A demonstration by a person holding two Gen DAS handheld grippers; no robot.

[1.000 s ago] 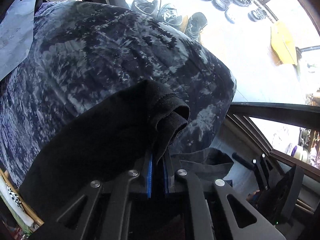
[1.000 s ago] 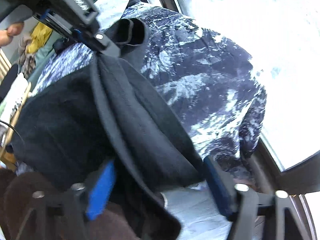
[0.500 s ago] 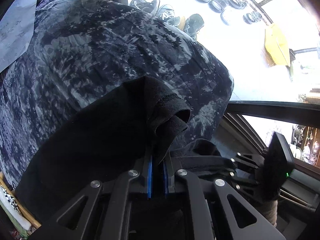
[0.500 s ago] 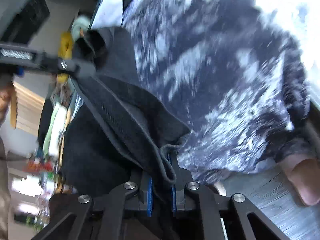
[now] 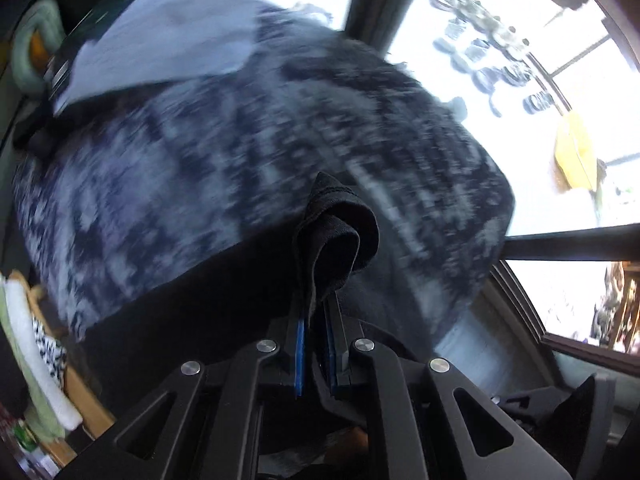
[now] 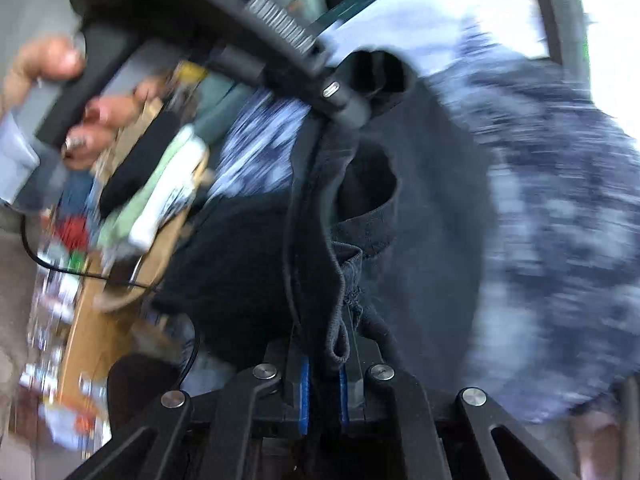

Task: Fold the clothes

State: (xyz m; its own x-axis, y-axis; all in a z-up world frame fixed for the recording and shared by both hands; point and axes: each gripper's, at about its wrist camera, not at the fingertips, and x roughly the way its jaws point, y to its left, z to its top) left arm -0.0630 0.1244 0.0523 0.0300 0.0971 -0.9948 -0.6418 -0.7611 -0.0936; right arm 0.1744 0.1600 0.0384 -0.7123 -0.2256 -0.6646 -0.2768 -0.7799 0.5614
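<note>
A black garment lies over a table covered by a blue-and-white patterned cloth. My left gripper is shut on a folded black edge that curls above its blue pads. My right gripper is shut on another hem of the same black garment. In the right wrist view the left gripper sits higher up, holding the far end of the garment, which stretches between both grippers. Both views are motion-blurred.
A white sheet lies on the far part of the table. A wooden rack with folded fabrics stands to the left. Windows and a dark sill are on the right. Shoes lie outside.
My right gripper closed on the garment's hem, having been open a second ago. Both grippers lifted and swung with the garment; the view now shows more of the far table.
</note>
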